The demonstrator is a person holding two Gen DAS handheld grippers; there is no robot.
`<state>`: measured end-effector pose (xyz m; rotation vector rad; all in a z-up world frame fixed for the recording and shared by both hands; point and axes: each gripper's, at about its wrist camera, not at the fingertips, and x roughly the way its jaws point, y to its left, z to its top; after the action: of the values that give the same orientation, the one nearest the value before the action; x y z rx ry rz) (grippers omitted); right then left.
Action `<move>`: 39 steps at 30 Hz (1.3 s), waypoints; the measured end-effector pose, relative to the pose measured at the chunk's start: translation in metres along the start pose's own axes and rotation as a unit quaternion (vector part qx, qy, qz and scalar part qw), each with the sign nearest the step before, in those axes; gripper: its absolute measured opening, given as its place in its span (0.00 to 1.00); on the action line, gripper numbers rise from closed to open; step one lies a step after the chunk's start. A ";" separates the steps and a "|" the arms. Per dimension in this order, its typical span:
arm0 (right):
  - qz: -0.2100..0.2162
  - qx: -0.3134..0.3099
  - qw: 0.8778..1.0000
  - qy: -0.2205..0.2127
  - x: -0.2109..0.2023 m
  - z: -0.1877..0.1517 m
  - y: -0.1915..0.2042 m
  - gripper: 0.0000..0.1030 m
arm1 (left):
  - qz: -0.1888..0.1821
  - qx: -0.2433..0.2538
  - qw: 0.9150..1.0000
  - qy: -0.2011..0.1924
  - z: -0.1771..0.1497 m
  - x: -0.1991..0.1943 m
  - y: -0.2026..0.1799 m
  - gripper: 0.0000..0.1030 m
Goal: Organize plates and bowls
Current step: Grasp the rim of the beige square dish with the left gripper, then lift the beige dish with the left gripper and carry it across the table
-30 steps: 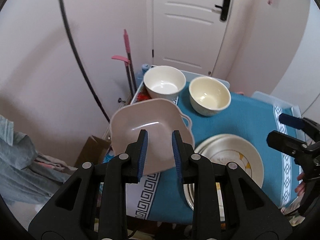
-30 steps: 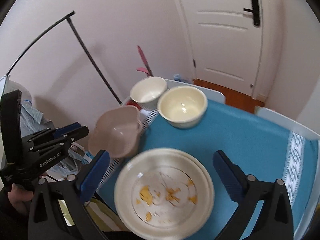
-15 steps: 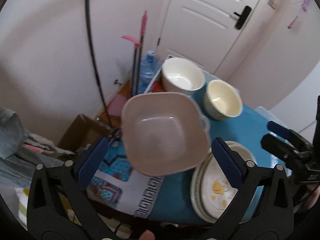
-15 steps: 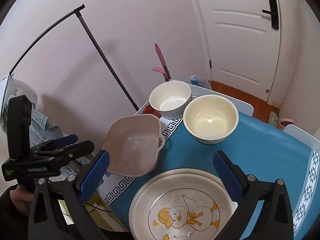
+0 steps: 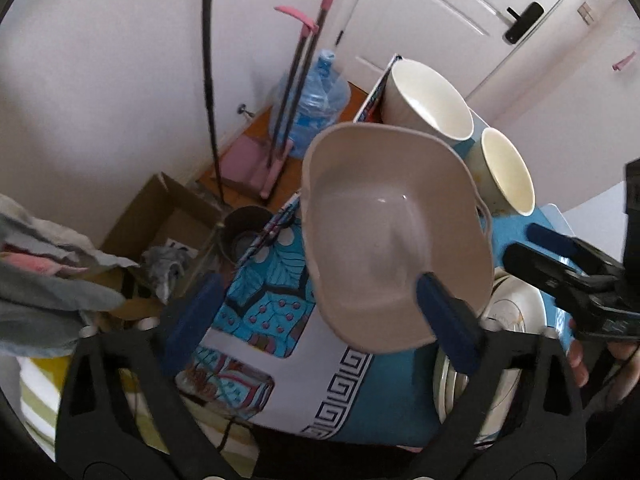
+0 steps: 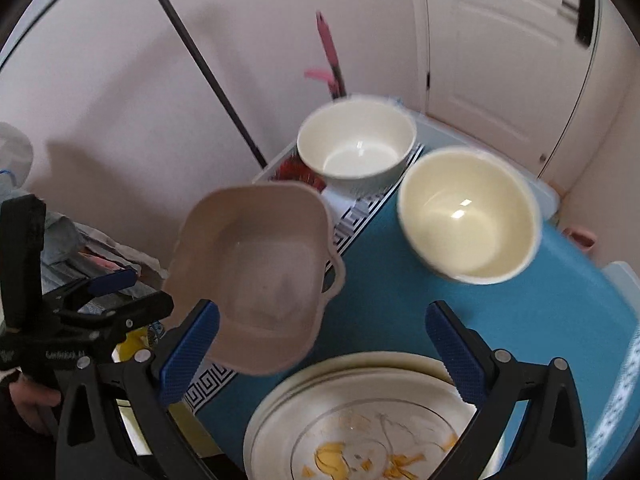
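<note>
A beige square bowl with small handles stands at the near left corner of the table, also in the right wrist view. My left gripper is open, its fingers spread wide at the bowl's near rim, not gripping it. My right gripper is open above a stack of plates with a yellow duck print; the stack also shows in the left wrist view. A white bowl and a cream bowl stand at the far side.
The table has a teal cloth with a patterned border. Off its left edge are a cardboard box, clothes, a water jug, pink mops and a black pole. A white door is behind.
My left gripper opened from shut on the beige bowl's rim to wide apart, letting it go, then swung left. The right gripper moved forward over the plates.
</note>
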<state>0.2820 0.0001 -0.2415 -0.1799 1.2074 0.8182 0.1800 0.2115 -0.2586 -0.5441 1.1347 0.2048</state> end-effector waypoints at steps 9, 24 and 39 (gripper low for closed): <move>0.006 0.004 0.999 0.035 0.045 -0.002 -0.002 0.41 | -0.014 0.027 0.999 0.033 0.009 0.044 -0.004 0.33; -0.002 0.013 0.999 -0.041 -0.020 -0.015 -0.012 0.14 | 0.019 0.137 0.990 -0.039 0.014 -0.005 -0.088 0.23; -0.104 0.130 0.977 -0.133 -0.208 -0.163 -0.129 0.14 | -0.073 0.285 0.955 -0.039 -0.073 -0.032 -0.302 0.23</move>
<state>0.2177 -0.2744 -0.1585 0.0183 1.0115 0.4781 0.2363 -0.0797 -0.1599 -0.1010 1.0119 -0.2280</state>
